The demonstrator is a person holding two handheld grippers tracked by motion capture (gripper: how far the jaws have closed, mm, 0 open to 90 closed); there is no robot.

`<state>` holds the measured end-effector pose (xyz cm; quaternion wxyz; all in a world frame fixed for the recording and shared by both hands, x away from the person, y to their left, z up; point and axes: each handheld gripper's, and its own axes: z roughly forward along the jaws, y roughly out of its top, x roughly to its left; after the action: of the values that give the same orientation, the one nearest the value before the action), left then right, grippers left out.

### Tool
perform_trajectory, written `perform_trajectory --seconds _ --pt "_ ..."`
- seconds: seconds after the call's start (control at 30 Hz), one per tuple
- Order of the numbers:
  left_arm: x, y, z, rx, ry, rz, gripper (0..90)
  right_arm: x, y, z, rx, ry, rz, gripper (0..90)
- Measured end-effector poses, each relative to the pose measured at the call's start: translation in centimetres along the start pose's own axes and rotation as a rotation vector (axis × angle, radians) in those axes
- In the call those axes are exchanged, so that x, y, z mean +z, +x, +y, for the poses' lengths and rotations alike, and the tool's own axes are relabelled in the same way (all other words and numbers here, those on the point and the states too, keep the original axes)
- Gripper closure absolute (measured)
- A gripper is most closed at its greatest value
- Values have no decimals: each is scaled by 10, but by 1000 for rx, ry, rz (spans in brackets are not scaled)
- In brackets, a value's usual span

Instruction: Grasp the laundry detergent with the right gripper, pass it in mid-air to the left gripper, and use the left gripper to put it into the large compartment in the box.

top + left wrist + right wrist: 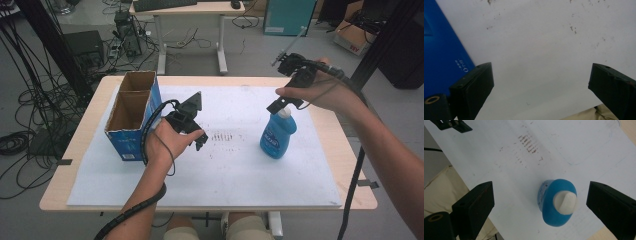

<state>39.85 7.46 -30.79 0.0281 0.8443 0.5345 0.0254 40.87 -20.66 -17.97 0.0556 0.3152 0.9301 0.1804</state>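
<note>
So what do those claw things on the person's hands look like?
Both are black. The left claw has a three-cornered plate on top and a ribbed black cable trailing along the bare forearm. The right claw trails a smooth black cable. Each has two thick, blocky black jaws, and no sleeves show.

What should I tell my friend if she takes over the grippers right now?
Right gripper: open, above the bottle, jaws on either side of its white cap, not touching.
Left gripper: open, holds nothing, over the white sheet beside the box.
Bottle: upright on the sheet, right of the middle. Box: open-topped, at the table's left.
Done: nothing is gripped.
Left: probably lower the right gripper, close on the bottle and lift it; maybe it goes to the box.
</note>
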Motion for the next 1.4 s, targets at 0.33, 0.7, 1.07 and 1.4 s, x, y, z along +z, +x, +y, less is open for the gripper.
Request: perform_trajectory --seconds 0.33,0.7,1.07,1.4 --pt "0 -1 -3 11 -14 -8 64 -7 -12 -33 13 -24 -41 75" --pt "-1 -6 -7 37 -23 -5 64 0 -24 -71 35 -88 -59 65" --pt "1 -7 -7 37 -23 -2 64 17 -36 -110 45 -178 -69 54" --pt "5 -10 -6 50 -16 1 64 42 -41 -136 93 -231 -66 47"
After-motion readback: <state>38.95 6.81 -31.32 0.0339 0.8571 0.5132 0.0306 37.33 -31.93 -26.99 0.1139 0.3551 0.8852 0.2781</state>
